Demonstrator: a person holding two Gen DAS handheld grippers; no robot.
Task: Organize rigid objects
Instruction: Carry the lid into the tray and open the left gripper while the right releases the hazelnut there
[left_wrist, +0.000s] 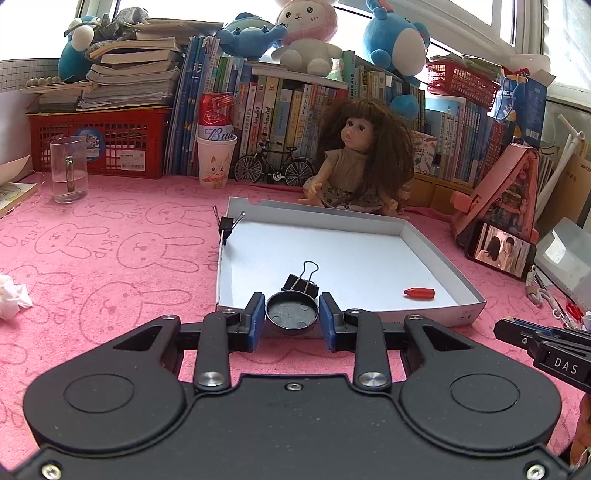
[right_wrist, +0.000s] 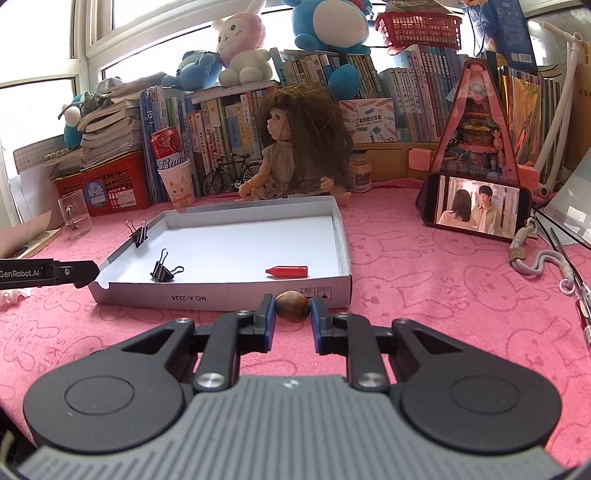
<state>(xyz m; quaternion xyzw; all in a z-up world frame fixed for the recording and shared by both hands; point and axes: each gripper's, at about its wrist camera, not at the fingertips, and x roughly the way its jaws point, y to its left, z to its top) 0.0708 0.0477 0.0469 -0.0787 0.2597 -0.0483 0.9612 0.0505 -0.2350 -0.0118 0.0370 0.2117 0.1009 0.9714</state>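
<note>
In my left tool (left_wrist: 291, 314) I grip a small round dark tin lid (left_wrist: 291, 314) by its rim, at the near edge of the white tray (left_wrist: 424, 310). It looks light, stiff and slick, so a squeeze across the rim suits it. Inside the tray lie two black binder clips (left_wrist: 300, 284) and a red crayon-like piece (left_wrist: 419, 293). My right tool (right_wrist: 293, 309) is closed on a brown nut-like object (right_wrist: 293, 305), hard and rounded, likely to roll if dropped, just before the tray's front wall, printed "NO.A-2224". Behind stand a "Bud" can (right_wrist: 168, 146) and the other tool's "GenRobot.AI" marking.
</note>
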